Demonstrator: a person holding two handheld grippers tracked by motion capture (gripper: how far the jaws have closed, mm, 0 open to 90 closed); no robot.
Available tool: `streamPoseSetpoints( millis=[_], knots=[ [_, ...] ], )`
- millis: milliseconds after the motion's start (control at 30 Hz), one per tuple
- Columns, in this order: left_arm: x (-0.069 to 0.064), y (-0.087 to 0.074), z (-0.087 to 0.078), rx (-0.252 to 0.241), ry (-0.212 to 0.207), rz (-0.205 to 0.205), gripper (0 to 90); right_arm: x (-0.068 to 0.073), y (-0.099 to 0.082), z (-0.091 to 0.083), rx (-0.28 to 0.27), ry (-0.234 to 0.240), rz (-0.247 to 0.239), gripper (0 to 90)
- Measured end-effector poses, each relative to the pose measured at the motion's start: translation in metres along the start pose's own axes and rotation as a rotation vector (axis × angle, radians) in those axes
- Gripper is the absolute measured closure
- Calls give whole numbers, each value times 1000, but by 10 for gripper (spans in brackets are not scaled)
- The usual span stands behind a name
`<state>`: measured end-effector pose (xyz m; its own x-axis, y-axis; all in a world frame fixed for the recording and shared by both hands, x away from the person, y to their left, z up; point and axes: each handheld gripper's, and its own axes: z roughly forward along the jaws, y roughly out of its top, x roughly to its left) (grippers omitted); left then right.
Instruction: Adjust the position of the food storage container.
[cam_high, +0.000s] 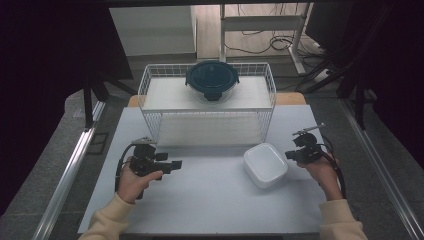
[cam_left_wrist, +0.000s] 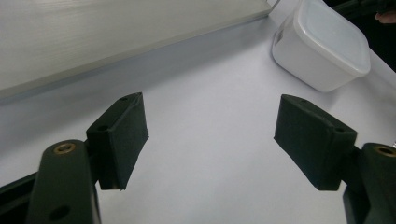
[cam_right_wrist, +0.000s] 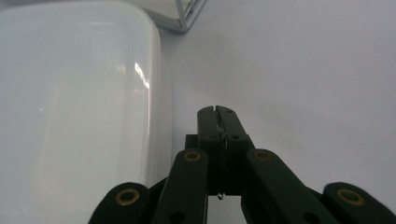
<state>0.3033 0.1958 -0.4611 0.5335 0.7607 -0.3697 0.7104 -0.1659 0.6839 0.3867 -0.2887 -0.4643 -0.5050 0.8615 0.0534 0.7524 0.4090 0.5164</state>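
Left claw (cam_left_wrist: 211, 140) gapes empty; right claw (cam_right_wrist: 218, 114) is pressed together beside the white lidded container (cam_high: 265, 164). Probably approach squarely, spreading first.

Left gripper (cam_left_wrist: 211, 140) low over white table (cam_left_wrist: 210, 93), jaws spread wide apart with nothing between them. White lidded container (cam_left_wrist: 322, 44) beyond the jaws, up and to the right, resting on table. Pale flat board (cam_left_wrist: 116, 32) left of container, running across the top.
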Motion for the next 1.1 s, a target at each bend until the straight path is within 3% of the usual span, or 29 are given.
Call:
streamPoseSetpoints(
  millis=[400,667,833,1100],
  knots=[
    [1,0,-1,-3,6,-1,251,16,-3,6,65,39,-51,893],
    [0,-1,2,10,8,6,251,30,-10,6,73,112,-79,893],
    [0,-1,2,9,5,10,251,36,-10,5,70,134,-83,892],
    [-1,-2,3,15,8,10,253,57,-6,8,80,181,-129,892]
  ],
)
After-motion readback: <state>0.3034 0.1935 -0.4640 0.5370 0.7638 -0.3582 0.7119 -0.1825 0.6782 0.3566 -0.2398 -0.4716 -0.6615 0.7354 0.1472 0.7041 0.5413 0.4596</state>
